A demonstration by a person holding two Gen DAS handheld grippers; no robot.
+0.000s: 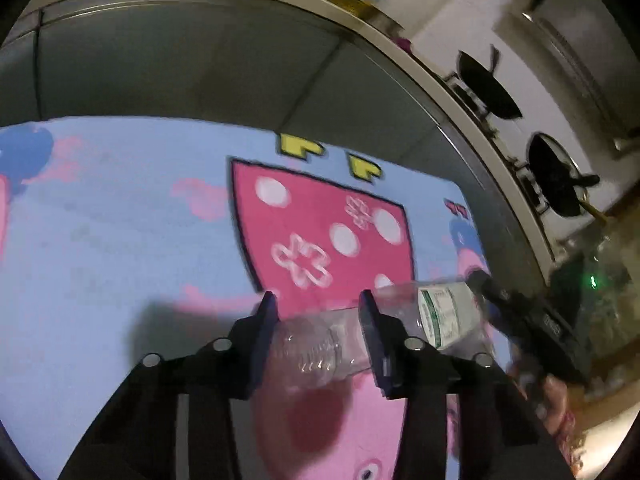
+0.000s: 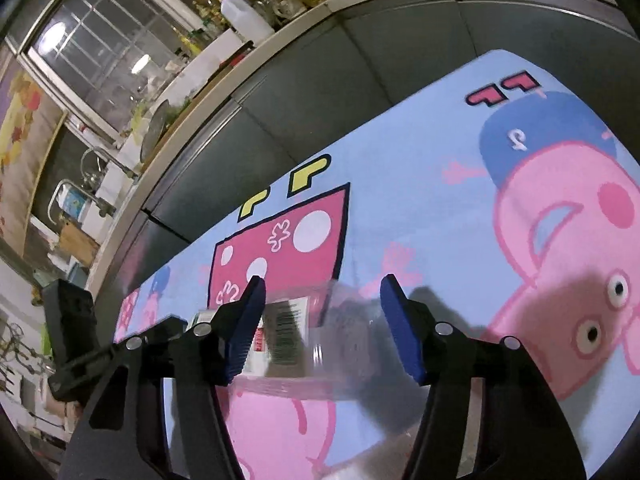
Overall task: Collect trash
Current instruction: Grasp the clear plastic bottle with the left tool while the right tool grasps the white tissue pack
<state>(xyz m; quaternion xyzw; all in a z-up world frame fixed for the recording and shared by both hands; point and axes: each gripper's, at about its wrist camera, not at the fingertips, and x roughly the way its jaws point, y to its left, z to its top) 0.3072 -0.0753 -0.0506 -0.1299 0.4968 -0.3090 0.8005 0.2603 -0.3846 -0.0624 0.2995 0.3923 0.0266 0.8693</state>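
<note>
Over blue-pink cartoon mat (image 1: pixel 120 240), my left gripper (image 1: pixel 320 332) clamps clear plastic bottle (image 1: pixel 320 348); right gripper (image 2: pixel 324 320) straddles it unclenched. Mat clear beyond. Label (image 2: pixel 286 336) unreadable.

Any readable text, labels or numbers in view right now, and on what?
"2", seen upside down: on the blue cap of the pink cartoon pig printed on the light blue mat.
Green-and-white label on the clear plastic bottle: print too blurred to read.
Barcode on that label: digits unreadable.
</note>
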